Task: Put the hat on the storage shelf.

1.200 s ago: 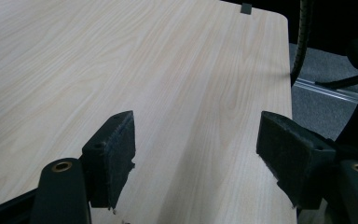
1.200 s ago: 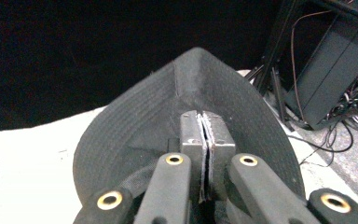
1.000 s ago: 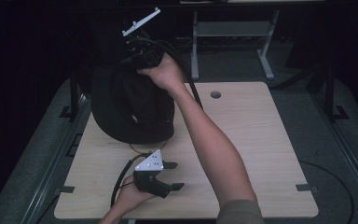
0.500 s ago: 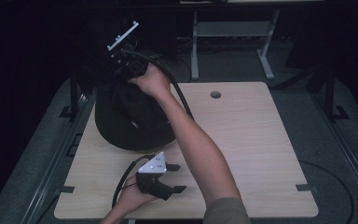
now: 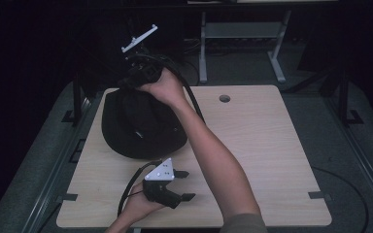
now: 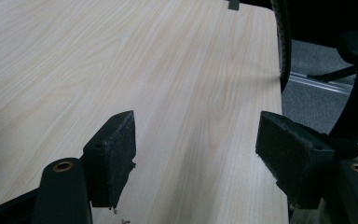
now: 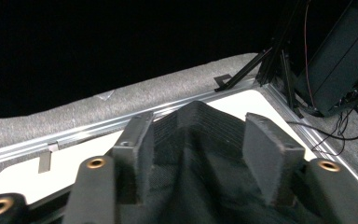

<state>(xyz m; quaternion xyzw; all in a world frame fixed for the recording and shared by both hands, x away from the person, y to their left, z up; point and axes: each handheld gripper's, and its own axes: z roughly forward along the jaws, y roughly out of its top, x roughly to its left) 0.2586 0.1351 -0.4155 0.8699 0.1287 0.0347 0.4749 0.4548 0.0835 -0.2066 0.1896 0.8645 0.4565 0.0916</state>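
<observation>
Black bag (image 5: 141, 124) slumped on the far-left part of the surface (image 5: 257, 145), its top gathered into a peak and lifted at the far-left corner. Right gripper (image 5: 143, 73) up at that peak, held in the right hand (image 5: 164, 87), arm stretched diagonally across the surface; grey plate tilted above it, thick cable (image 5: 190, 94) looping back alongside the forearm. In the right gripper view, a ridge of bag fabric (image 7: 200, 135) bunched between the two jaws, pads pressed against it on both sides: clamped on the bag. Pale corner of the surface, a metal rail and grey carpet beyond, dark equipment at the right.

Left gripper (image 5: 182, 185) low near the front-left edge, in the left hand (image 5: 138, 206), grey plate on top, jaws pointing right. Bag just beyond it, apart. In the left gripper view, jaws spread wide with bare wood grain between them; pads (image 6: 114, 154) holding nothing. Dark cable and a chair base past the surface's edge at the right.

Round hole (image 5: 225, 98) in the surface near the far edge.
</observation>
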